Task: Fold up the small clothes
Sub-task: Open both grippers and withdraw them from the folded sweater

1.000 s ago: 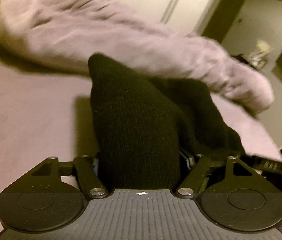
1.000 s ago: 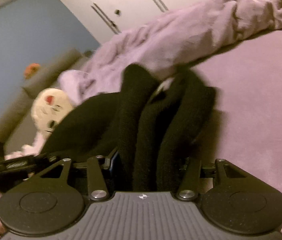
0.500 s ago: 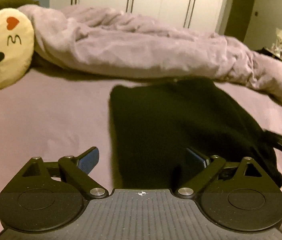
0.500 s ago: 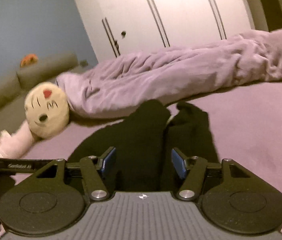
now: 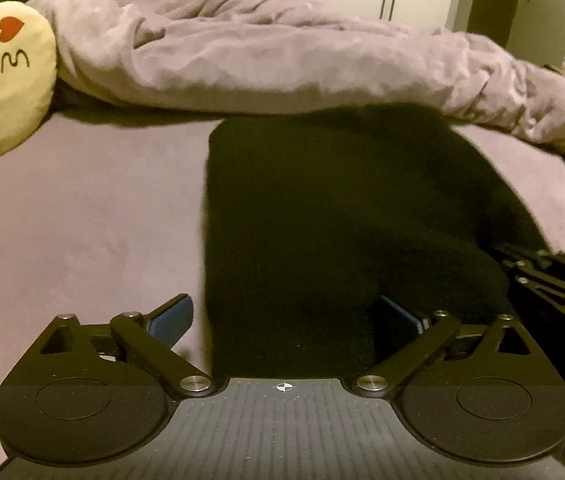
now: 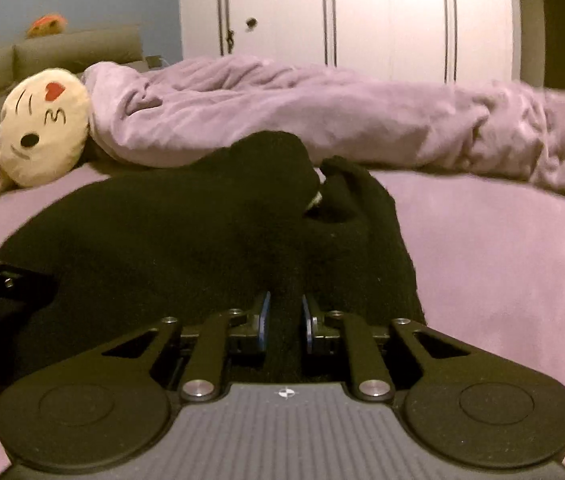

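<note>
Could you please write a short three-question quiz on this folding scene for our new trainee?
1. True or false: the left claw is shut on the black knit garment.
2. What does the right claw pinch? A) lilac blanket B) black knit garment C) emoji pillow
3. Fill in: in the left wrist view, the emoji pillow lies to the ____ of the garment.

Key: 1 false, its fingers are spread wide. 2 B. 3 left.

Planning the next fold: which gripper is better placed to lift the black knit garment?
Right. The right gripper is nearly shut on the black knit garment; the left gripper is open, garment lying loose between.
</note>
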Available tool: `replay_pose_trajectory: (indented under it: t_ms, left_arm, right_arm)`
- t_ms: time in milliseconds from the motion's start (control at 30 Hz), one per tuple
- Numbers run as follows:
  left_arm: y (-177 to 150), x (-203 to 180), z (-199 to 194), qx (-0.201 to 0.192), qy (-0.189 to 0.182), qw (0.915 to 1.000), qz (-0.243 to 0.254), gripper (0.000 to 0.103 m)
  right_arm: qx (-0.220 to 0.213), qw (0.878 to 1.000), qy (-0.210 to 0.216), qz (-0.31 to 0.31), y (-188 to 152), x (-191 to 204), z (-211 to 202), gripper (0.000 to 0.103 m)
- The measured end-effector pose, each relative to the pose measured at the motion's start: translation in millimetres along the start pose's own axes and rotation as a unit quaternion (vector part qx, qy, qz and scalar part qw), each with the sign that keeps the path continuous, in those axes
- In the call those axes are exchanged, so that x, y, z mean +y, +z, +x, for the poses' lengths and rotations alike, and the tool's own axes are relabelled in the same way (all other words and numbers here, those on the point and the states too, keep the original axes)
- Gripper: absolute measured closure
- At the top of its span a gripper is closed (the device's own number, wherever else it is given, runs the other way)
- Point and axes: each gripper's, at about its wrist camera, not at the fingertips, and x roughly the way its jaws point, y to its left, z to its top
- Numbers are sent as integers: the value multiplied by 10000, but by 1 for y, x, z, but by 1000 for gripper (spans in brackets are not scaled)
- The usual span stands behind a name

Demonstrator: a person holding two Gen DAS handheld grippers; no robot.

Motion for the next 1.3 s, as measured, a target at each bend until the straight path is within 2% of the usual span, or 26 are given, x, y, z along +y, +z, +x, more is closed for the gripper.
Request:
replay_pose_trajectory:
  t_ms: [100, 167, 300, 333, 400, 433, 467, 500, 533, 633, 667, 700, 733, 800, 933, 1100, 1133, 1233, 1300]
  left_arm:
    - [-7, 2, 6, -5, 46, 10000, -69, 0]
    - [-10, 5, 8, 41, 19, 9999, -165, 0]
    - [-9, 7, 0, 260, 79, 9994, -219, 0]
    - [-8, 6, -5, 310, 119, 9993, -183, 0]
    - [-9, 7, -17, 404, 239, 9988, -138, 0]
    - [-11, 8, -25, 409, 269, 9987, -132, 0]
    - [-14, 10, -35, 389, 325, 9986, -135, 0]
    - [-19, 12, -43, 352, 437, 9983, -176, 0]
    - [-26, 15, -53, 294, 551, 9977, -259, 0]
    - [-48, 20, -73, 363, 520, 9962, -599, 0]
    - [-53, 21, -77, 457, 466, 9954, -697, 0]
    - [-61, 21, -81, 541, 400, 9946, -796, 0]
    - [-66, 21, -84, 620, 401, 9935, -871, 0]
    - [-79, 21, -93, 769, 426, 9914, -970, 0]
    - [-100, 18, -111, 942, 483, 9895, -987, 0]
    - [-116, 18, -131, 1007, 604, 9895, -847, 0]
    - [-117, 19, -135, 977, 631, 9898, -822, 0]
    - [-118, 20, -144, 862, 725, 9908, -745, 0]
    - [-117, 18, -147, 830, 799, 9910, -683, 0]
  right_arm:
    - [-142, 9993, -154, -317, -8, 9, 1, 89]
    - [-206, 9992, -145, -317, -9, 8, 0, 89]
    - [-145, 9990, -196, -376, -6, 9, -4, 87]
    - [-100, 9988, -256, -411, -4, 10, -9, 84]
    - [-40, 9984, -365, -422, 0, 16, -24, 75]
    - [-84, 9983, -444, -377, 1, 18, -35, 63]
    - [-143, 9979, -570, -288, -3, 17, -53, 43]
    - [-84, 9967, -790, -193, -9, 15, -67, 37]
    - [29, 9953, -968, -27, -17, 12, -80, 36]
    - [496, 9922, -785, 829, -43, 1, -120, 33]
    - [645, 9902, -766, 977, -50, 2, -130, 28]
    - [853, 9885, -726, 1020, -58, 5, -139, 16]
    - [1009, 9873, -697, 1006, -65, 9, -146, 10]
    - [1171, 9863, -715, 913, -74, 22, -162, 4]
    - [1530, 9798, -818, 991, -78, 40, -177, 4]
    - [2412, 9555, -1086, 1307, -78, 54, -177, 4]
    - [2480, 9542, -1101, 1260, -77, 57, -177, 4]
    - [2223, 9625, -1152, 1047, -72, 69, -189, 4]
    - [2200, 9642, -1166, 916, -68, 75, -192, 4]
